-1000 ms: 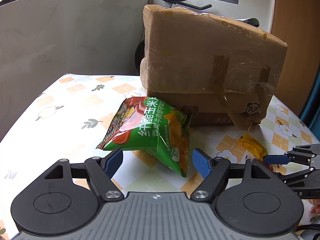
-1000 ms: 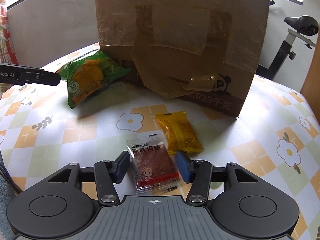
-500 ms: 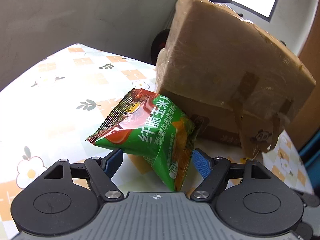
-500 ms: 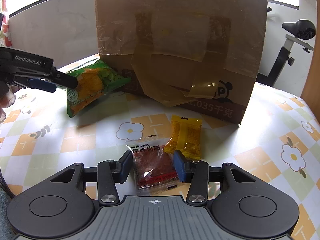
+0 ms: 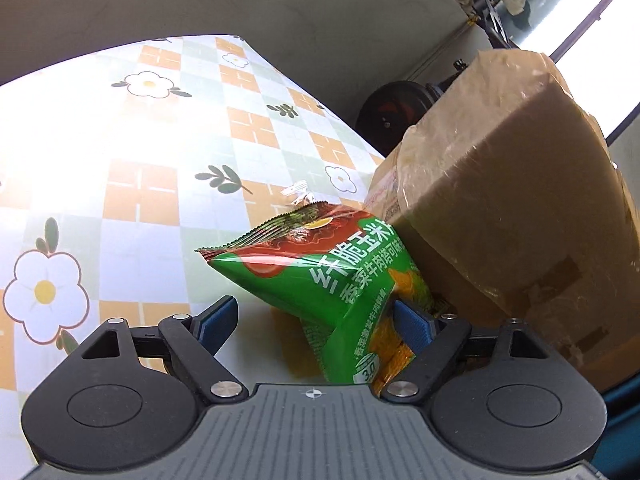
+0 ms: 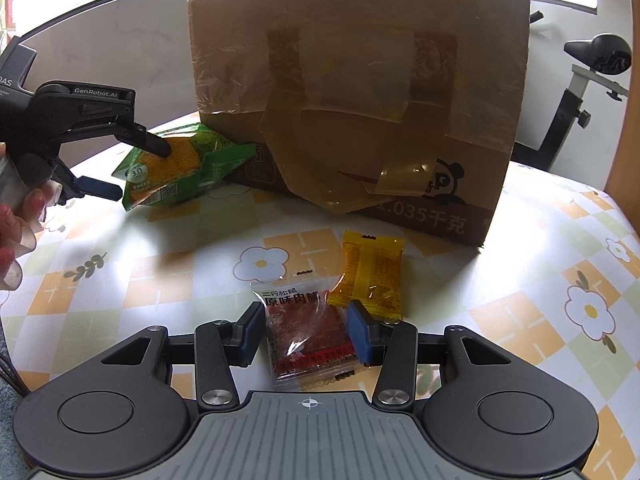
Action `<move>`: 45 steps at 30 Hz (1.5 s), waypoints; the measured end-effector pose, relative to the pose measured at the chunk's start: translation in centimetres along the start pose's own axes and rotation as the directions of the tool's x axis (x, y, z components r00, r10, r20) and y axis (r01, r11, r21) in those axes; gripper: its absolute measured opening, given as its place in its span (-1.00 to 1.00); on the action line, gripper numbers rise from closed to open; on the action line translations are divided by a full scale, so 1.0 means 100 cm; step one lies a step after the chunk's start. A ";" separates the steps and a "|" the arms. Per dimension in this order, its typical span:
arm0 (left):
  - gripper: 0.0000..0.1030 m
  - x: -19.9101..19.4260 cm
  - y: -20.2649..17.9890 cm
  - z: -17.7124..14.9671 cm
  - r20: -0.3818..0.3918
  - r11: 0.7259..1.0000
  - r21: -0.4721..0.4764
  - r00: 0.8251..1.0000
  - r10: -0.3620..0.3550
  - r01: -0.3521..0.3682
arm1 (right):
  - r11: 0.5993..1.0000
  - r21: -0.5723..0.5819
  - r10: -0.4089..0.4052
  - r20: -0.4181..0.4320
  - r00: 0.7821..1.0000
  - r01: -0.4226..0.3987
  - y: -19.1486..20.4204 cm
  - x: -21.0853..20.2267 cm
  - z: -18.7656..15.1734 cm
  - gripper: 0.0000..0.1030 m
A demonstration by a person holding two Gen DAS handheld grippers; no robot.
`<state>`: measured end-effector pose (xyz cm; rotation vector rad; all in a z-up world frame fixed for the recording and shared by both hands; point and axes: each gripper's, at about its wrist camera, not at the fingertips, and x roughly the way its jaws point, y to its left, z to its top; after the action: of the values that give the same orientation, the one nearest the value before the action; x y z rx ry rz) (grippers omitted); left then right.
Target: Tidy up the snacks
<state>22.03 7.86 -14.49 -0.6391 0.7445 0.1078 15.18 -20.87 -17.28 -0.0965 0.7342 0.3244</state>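
A green chip bag point(image 5: 320, 272) leans against the tall taped cardboard box point(image 5: 500, 200). My left gripper point(image 5: 312, 326) straddles the bag's lower end. Its jaws are opening: the right pad sits against the bag and the left pad stands apart from it. The right wrist view shows that left gripper point(image 6: 136, 170) rolled on its side around the green bag point(image 6: 184, 164). My right gripper point(image 6: 306, 334) is shut on a small red jerky packet point(image 6: 308, 332) lying on the flowered tablecloth point(image 6: 540, 280). A yellow candy packet point(image 6: 372, 272) lies just beyond its right pad.
The cardboard box point(image 6: 360, 80) fills the back of the table. An exercise bike point(image 6: 592, 80) stands behind the table at the right. A person's hand point(image 6: 20, 216) holds the left gripper at the left edge. A pale wall rises behind the table.
My left gripper rolled, dropped and closed in on the green bag, which now sits deep between its jaws. My right gripper's pads narrowed onto the red packet.
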 end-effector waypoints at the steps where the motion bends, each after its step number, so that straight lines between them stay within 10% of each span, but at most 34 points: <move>1: 0.70 0.000 0.000 0.002 0.012 1.000 -0.013 1.000 -0.005 0.006 | 1.000 0.000 0.000 0.000 1.000 0.000 0.000 0.000 0.000 -0.18; 12: 0.84 0.026 -0.013 0.016 0.065 0.999 -0.025 0.998 0.022 -0.020 | 1.000 -0.007 -0.004 -0.001 1.000 0.004 0.000 0.000 0.000 -0.18; 21: 0.40 0.000 -0.014 0.015 0.068 0.992 0.126 0.998 0.017 -0.026 | 1.000 0.002 0.002 0.002 1.000 -0.002 0.000 0.000 0.000 -0.18; 45: 0.26 -0.059 -0.027 -0.046 0.102 0.934 0.358 0.994 -0.035 -0.004 | 1.000 0.007 0.002 0.003 1.000 -0.002 -0.001 0.000 0.000 -0.19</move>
<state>15.73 3.74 -11.77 -0.2880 0.6344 -0.0095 15.15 -20.94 -17.27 -0.0888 0.7323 0.3241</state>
